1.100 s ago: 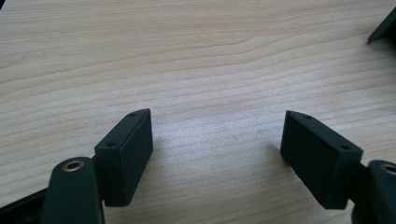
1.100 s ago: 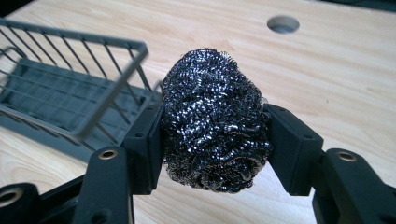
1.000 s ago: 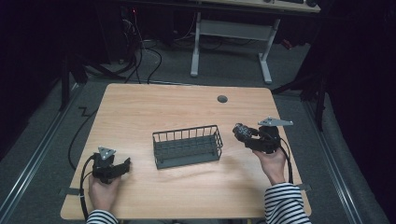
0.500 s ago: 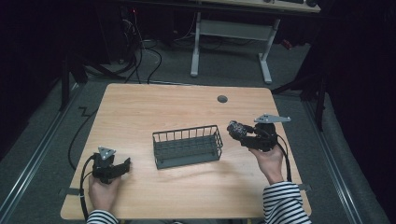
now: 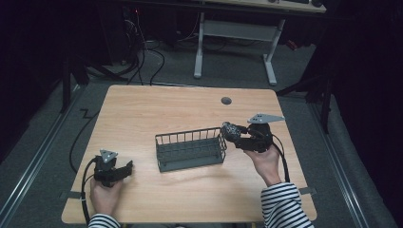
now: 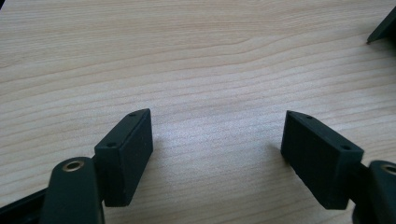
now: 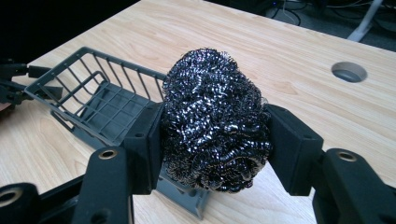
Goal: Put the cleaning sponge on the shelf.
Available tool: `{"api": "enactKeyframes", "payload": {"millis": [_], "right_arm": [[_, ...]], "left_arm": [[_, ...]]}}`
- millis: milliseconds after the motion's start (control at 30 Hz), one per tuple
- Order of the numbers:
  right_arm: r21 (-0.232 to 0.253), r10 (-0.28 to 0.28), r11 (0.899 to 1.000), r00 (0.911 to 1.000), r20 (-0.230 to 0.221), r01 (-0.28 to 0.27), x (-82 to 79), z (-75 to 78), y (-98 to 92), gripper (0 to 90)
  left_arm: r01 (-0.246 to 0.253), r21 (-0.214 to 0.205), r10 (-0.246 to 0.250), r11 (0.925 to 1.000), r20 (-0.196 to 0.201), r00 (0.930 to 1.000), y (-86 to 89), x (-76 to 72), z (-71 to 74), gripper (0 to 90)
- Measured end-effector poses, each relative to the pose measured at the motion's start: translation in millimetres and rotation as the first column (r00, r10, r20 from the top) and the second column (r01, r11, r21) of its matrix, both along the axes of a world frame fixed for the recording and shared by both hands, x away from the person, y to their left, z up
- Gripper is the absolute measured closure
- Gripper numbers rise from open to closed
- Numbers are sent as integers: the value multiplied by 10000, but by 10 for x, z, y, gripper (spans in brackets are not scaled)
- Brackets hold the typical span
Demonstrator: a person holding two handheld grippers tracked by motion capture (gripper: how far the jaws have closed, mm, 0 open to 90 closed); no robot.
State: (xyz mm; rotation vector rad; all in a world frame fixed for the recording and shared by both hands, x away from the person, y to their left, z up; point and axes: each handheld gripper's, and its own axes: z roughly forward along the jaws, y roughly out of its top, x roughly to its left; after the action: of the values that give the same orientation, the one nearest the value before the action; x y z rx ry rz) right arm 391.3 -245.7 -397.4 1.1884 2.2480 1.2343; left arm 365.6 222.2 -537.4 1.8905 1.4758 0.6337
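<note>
Roughly upright scourer point(image 7: 215, 122), long axis vertical

I sit at a light wooden worktop point(image 5: 190, 109) with a round cable hole point(image 5: 226, 100) near its far edge. Grey carpet floor point(image 5: 43, 142) surrounds it. Beyond stands a white-legged desk point(image 5: 233, 33), with black cables point(image 5: 147, 52) trailing across the floor. The room around me is dark.
</note>
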Motion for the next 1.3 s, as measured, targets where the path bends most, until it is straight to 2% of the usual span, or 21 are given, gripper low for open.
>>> {"api": "enactKeyframes", "payload": {"millis": [233, 433, 633, 800, 1067, 1300], "right_arm": [[-3, 439, 9990, 9990, -62, -439, 36, -16, 187, 426], [-223, 692, 9973, 9974, -223, -696, 78, -79, 331, 425], [-671, 954, 9928, 9934, -630, -996, 166, -223, 539, 420], [-779, 998, 9912, 9904, -957, -1074, 238, -320, 642, 410], [-1139, 1046, 9862, 9856, -1329, -1200, 312, -456, 742, 391], [-924, 1123, 9880, 9865, -1188, -1236, 294, -416, 725, 341]], "left_arm": [[-1, -5, 1, 10000, -2, 10000, 0, 0, 0, 254], [0, -14, 0, 10000, -5, 10000, 1, 0, 0, 255], [-1, -25, 1, 10000, -4, 10000, 2, 0, 0, 255], [6, -40, -6, 10000, -13, 10000, 4, -1, 1, 254], [10, -64, -10, 10000, -12, 10000, 6, -1, 1, 254], [4, -32, -4, 10000, -13, 10000, 4, -1, 1, 255]]}}
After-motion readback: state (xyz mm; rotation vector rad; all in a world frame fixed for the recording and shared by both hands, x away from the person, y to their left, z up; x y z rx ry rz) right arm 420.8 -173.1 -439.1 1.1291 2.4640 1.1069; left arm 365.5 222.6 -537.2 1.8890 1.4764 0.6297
